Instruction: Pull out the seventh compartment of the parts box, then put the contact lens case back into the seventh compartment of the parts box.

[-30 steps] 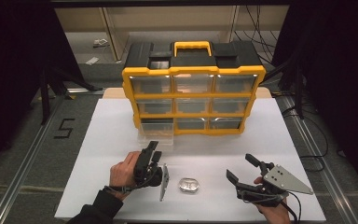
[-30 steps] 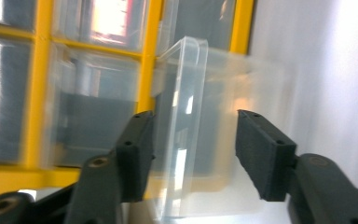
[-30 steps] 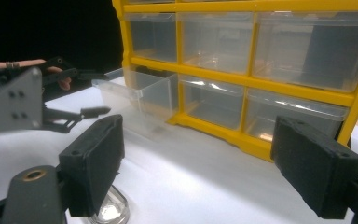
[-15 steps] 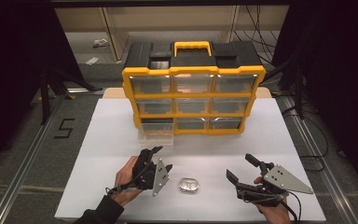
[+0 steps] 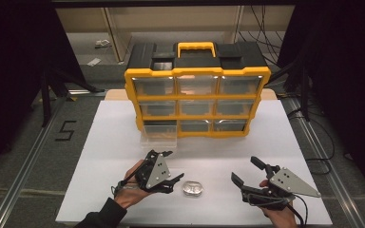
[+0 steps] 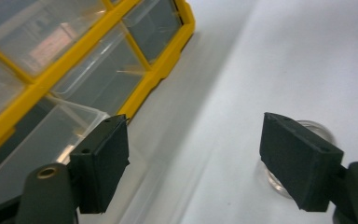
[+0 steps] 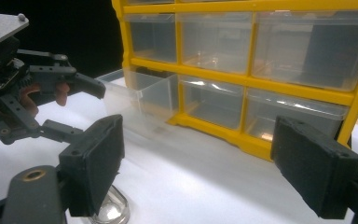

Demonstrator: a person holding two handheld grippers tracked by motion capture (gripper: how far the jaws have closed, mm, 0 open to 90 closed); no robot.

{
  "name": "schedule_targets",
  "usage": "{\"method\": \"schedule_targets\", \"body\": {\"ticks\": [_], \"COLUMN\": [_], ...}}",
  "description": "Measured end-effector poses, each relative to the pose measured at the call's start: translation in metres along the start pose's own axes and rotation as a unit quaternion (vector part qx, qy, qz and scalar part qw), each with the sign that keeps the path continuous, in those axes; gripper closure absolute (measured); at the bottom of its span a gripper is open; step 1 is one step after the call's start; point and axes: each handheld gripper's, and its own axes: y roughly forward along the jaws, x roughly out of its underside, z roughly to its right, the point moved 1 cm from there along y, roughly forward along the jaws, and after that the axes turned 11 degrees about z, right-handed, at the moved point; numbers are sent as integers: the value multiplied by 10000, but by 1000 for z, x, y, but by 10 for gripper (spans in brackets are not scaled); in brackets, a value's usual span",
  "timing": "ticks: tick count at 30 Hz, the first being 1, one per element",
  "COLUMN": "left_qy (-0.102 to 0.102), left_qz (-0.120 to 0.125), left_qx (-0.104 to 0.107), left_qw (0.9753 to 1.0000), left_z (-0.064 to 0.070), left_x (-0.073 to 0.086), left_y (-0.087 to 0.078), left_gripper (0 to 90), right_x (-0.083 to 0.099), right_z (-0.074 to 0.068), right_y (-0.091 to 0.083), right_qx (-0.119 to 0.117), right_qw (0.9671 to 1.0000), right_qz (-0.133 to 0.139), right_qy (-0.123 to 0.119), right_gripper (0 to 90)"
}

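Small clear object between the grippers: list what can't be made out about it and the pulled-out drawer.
- Small clear object: high view, too small to tell what it is.
- Same object, left gripper view: half hidden behind one of the fingers.
- Same object, right gripper view: cut off by the bottom edge.
- Pulled-out drawer: its clear walls hide whether it holds anything.

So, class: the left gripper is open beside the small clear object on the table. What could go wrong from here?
1. The small clear object looks smooth and rounded, so it may slip or skid away as the left gripper closes.
2. The open drawer sticks out from the yellow organizer; a lifting hand might knock it.
3. The right gripper waits close by and open, so the two could collide.
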Motion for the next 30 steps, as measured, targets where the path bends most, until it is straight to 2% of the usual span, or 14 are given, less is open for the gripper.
{"method": "schedule_targets", "body": {"ticks": [5, 11, 16, 20, 23, 25, 30], "left_qy": [-164, -107, -272, -527, -648, -784, -755], "left_qz": [31, -17, -77, -190, -257, -313, -480], "left_qx": [486, 611, 843, 1138, 1284, 1435, 1538], "left_qw": [9987, 9981, 9960, 9919, 9893, 9861, 9840], "left_z": [1, 3, 4, 3, 2, 1, 2], "left_x": [-4, -9, -12, -14, -13, -14, -15], "left_y": [1, 5, 7, 11, 13, 16, 22], "left_gripper": [225, 232, 227, 225, 224, 223, 220], "right_x": [0, 0, 0, 0, 0, 0, 0], "right_z": [0, 0, 0, 0, 1, 0, 0], "right_y": [0, 0, 1, 0, 0, 0, 0], "right_qx": [-3, 6, 6, 13, 22, 16, 18], "right_qw": [10000, 10000, 10000, 10000, 10000, 10000, 10000], "right_qz": [34, 23, 9, 6, 33, 11, 26], "right_qy": [13, 4, -11, -22, -2, -6, -32], "right_gripper": [184, 184, 184, 184, 184, 184, 184]}}
